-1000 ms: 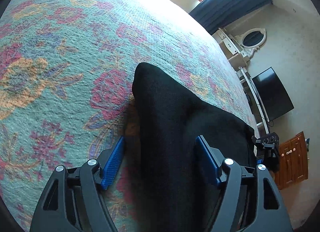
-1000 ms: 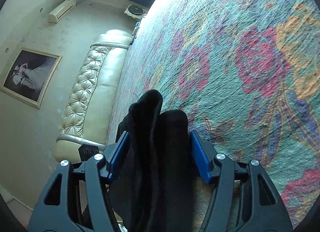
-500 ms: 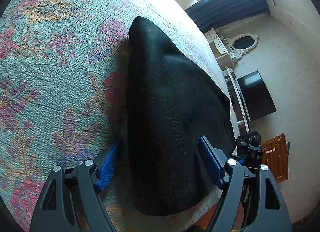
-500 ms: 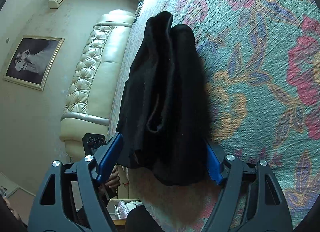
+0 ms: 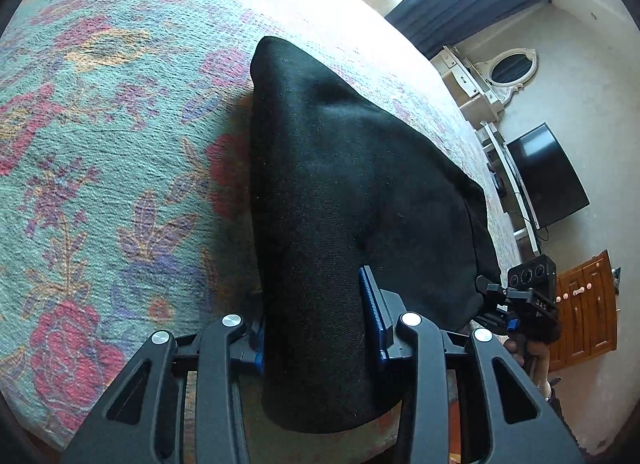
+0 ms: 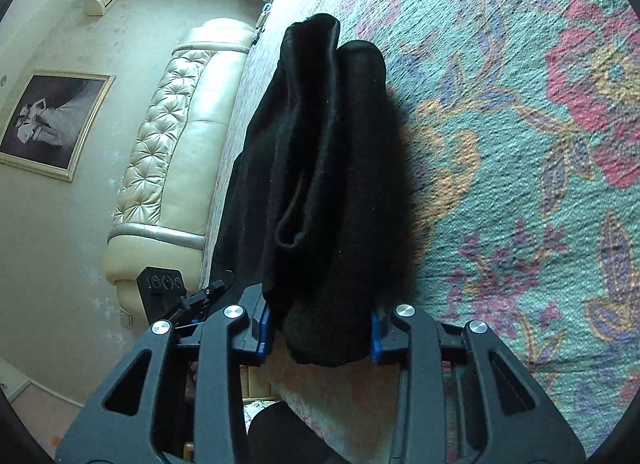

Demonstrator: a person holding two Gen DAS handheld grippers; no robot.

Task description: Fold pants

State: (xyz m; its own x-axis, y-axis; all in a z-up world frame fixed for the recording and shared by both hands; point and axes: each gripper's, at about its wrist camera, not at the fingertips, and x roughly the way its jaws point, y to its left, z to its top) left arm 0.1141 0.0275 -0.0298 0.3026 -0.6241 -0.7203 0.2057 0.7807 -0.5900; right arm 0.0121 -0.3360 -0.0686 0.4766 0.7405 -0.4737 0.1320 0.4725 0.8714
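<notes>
Pants [image 5: 344,200], pinched by both the left gripper [image 5: 320,328] and right gripper [image 6: 318,328] at six o'clock, risked unfolding if either bulky grip slipped.

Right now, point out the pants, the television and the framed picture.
pants [image 5: 340,184], left wrist view, middle of the black cloth
television [image 5: 548,176], left wrist view, centre of the screen
framed picture [image 6: 48,120], right wrist view, middle of the photo

Black pants [image 5: 352,192] lie folded into a thick bundle on the floral bedspread, near the bed's near edge w/ the near end slightly overhanging it. Matte knit fabric, narrowing to a rounded corner at the far end. In the right wrist view the pants [image 6: 328,168] show stacked layers w/ a hem loop visible mid-bundle.
</notes>
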